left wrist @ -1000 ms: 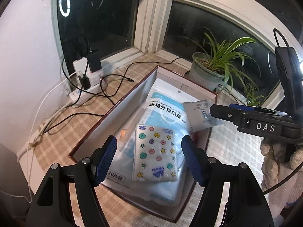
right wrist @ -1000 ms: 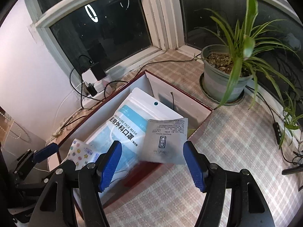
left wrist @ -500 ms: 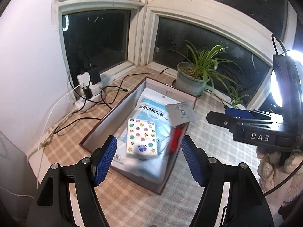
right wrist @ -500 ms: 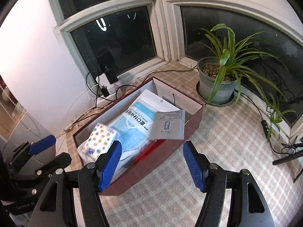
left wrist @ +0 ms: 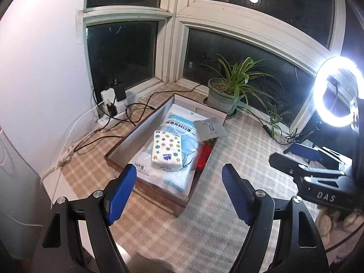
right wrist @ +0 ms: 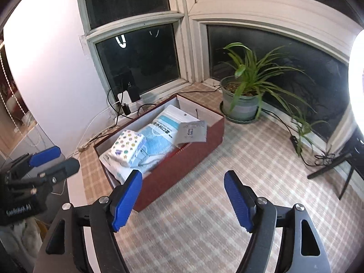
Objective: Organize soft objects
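A dark red open box point(left wrist: 182, 201) point(right wrist: 188, 159) stands on the checked tablecloth. In it lie a blue-and-white face mask pack point(left wrist: 179, 125) point(right wrist: 159, 132), a white tissue pack with coloured dots point(left wrist: 167, 149) point(right wrist: 128, 146) on top, and a grey sachet point(left wrist: 210, 127) point(right wrist: 192, 132) leaning on the box's right rim. My left gripper point(left wrist: 179, 188) is open and empty, held back above the box's near end. My right gripper point(right wrist: 183, 196) is open and empty, above the cloth in front of the box. Each gripper shows in the other's view, the right one point(left wrist: 304, 157) and the left one point(right wrist: 43, 161).
A potted spider plant point(left wrist: 227, 91) point(right wrist: 243, 100) stands behind the box by the window. A power strip with chargers and cables point(left wrist: 111, 109) point(right wrist: 125, 104) lies at the back left. A ring light on a stand point(left wrist: 336, 91) is at the right.
Both grippers have pulled back and up from the box, which now looks smaller and farther away. The packs in the box have not moved.
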